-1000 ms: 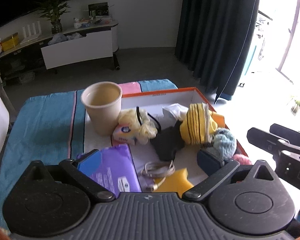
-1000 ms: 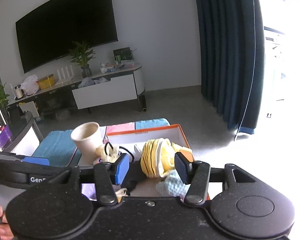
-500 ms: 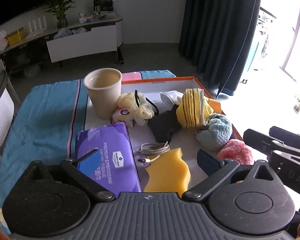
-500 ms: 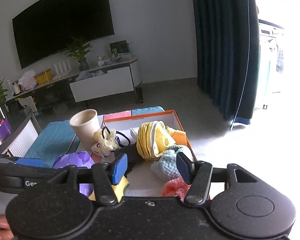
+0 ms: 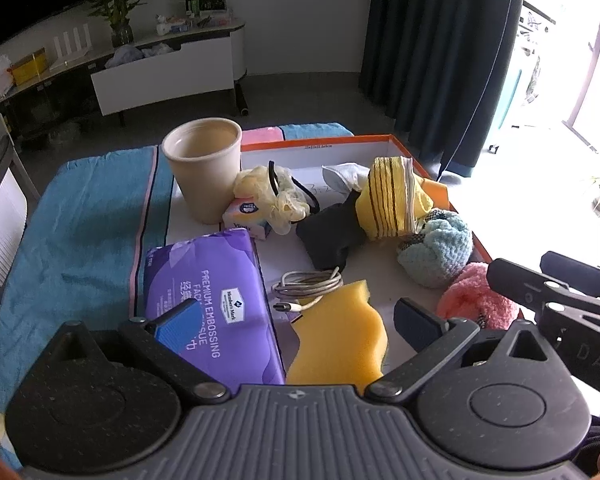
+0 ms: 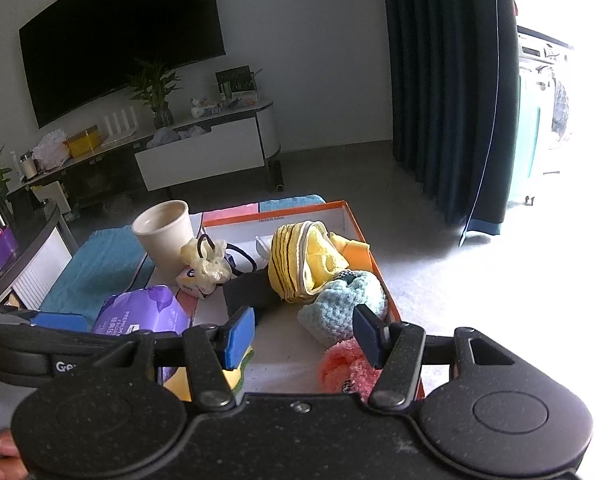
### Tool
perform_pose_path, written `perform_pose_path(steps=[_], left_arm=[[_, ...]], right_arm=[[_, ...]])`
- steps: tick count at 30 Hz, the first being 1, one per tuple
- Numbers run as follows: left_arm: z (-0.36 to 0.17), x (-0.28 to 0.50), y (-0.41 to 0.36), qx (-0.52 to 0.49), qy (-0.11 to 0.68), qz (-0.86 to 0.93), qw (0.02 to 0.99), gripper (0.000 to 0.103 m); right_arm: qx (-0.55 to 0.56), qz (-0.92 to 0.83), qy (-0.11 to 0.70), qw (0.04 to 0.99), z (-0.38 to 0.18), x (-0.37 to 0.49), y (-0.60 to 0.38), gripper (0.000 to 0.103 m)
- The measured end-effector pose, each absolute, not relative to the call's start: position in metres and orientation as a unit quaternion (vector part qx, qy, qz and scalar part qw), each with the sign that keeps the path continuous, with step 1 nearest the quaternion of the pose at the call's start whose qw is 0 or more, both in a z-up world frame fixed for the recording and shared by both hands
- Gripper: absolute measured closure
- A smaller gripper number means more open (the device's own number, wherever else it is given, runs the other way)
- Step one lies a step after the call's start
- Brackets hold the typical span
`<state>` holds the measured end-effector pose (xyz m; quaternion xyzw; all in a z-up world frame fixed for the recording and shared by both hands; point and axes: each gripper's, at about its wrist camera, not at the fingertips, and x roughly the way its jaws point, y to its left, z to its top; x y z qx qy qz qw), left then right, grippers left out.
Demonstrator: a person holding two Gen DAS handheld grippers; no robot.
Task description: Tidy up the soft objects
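Observation:
An orange-rimmed box lid [image 5: 340,145] [image 6: 284,216] holds soft things: a yellow striped cloth [image 5: 392,200] [image 6: 296,264], a light blue knit ball [image 5: 436,252] [image 6: 344,304], a pink fluffy ball [image 5: 476,304] [image 6: 344,372], a black cloth [image 5: 328,236], a yellow sponge [image 5: 336,344] and a pale yellow scrunchie [image 5: 276,196]. My left gripper [image 5: 300,320] is open and empty above the sponge and the purple tissue pack [image 5: 212,304]. My right gripper [image 6: 304,336] is open and empty above the pink ball.
A beige cup [image 5: 204,168] stands at the lid's far left beside a small tissue packet [image 5: 248,216]. A coiled white cable [image 5: 308,284] lies mid-lid. A teal towel [image 5: 80,232] covers the table on the left. A TV stand and dark curtain are behind.
Both grippers have pulled back and up from the lid, so the sponge, pink ball and blue knit ball now show. Both stay open and empty.

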<state>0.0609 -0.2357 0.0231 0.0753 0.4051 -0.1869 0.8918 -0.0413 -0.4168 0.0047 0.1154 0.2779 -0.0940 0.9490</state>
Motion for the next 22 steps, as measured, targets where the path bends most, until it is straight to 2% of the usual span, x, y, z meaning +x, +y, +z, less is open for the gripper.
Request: perform_pose_path(steps=[22], left_arm=[[0.016, 0.072, -0.241, 0.076, 0.418, -0.186, 0.886, 0.0]], right_arm=[[0.117, -0.094, 0.289, 0.945, -0.002, -0.03, -0.422, 0.036]])
